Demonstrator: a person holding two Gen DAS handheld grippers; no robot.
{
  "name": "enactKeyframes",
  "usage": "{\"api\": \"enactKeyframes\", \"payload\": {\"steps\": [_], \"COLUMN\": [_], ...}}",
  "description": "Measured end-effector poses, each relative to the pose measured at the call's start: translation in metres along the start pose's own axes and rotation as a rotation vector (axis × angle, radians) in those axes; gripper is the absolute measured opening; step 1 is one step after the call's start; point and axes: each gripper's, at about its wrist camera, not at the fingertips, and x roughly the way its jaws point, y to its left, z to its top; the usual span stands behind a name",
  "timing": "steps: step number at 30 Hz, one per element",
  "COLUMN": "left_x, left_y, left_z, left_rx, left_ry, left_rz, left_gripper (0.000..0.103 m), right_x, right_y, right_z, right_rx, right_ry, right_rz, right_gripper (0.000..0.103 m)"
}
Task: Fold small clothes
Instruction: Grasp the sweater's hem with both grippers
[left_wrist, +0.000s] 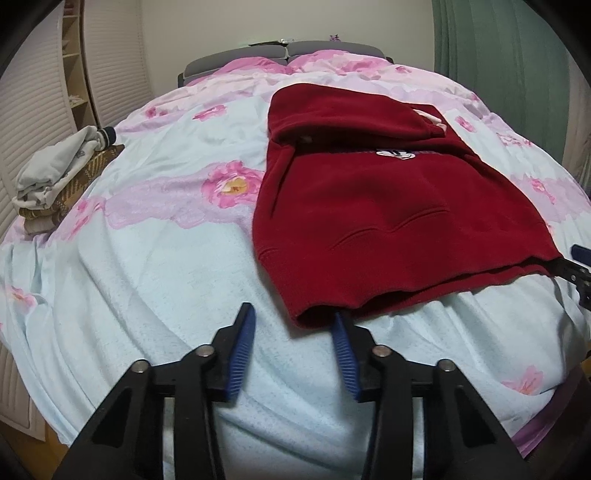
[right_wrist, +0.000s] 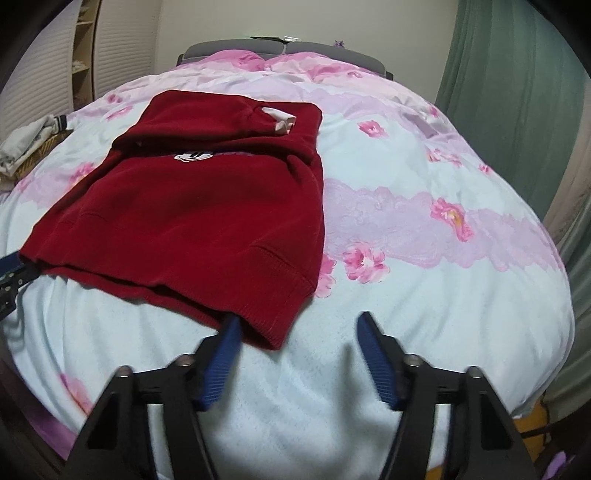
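A dark red hooded sweatshirt lies flat on the bed with its sleeves folded over the chest and its hem toward me; it also shows in the right wrist view. My left gripper is open at the hem's left corner, its right finger tip under the hem edge. My right gripper is open at the hem's right corner, its left finger tip under the fabric. Each gripper shows at the other view's edge: the right gripper and the left gripper.
The bed has a light blue and pink floral cover. A pile of folded clothes sits at the bed's left edge. Grey pillows lie at the head. Green curtains hang on the right, shelves on the left.
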Motion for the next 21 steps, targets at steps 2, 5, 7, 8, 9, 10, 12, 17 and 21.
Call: {"api": "enactKeyframes", "payload": {"steps": [2, 5, 7, 8, 9, 10, 12, 17, 21], "left_x": [0.0, -0.001, -0.002, -0.002, -0.002, -0.002, -0.002, -0.014, -0.025], "left_y": [0.0, 0.001, 0.003, 0.004, 0.005, 0.005, 0.007, 0.011, 0.014], "left_z": [0.001, 0.003, 0.004, 0.004, 0.005, 0.005, 0.007, 0.011, 0.016], "left_rx": [-0.005, -0.013, -0.023, -0.025, -0.026, -0.029, -0.042, -0.057, -0.061], "left_ry": [0.001, -0.008, -0.012, -0.012, -0.013, -0.016, -0.024, -0.067, -0.092], "left_rz": [-0.009, -0.019, -0.03, -0.032, -0.034, -0.035, -0.038, -0.036, -0.033], "left_gripper": [0.032, 0.023, 0.019, 0.016, 0.013, 0.012, 0.008, 0.005, 0.005], "right_x": [0.005, 0.002, -0.003, -0.005, -0.006, -0.007, -0.008, -0.021, -0.037], "right_y": [-0.001, 0.005, 0.008, 0.007, 0.006, 0.005, 0.002, -0.001, -0.005], "right_z": [0.0, 0.0, 0.001, 0.002, 0.003, 0.003, 0.005, 0.008, 0.012], "right_rx": [0.014, 0.0, -0.015, -0.011, -0.002, 0.003, 0.015, 0.033, 0.058], "right_ry": [0.02, 0.008, -0.016, -0.024, -0.03, -0.034, -0.039, -0.083, -0.131], "right_rz": [0.037, 0.06, 0.051, 0.053, 0.057, 0.057, 0.061, 0.075, 0.094], "right_gripper": [0.034, 0.015, 0.012, 0.011, 0.01, 0.009, 0.009, 0.008, 0.008]}}
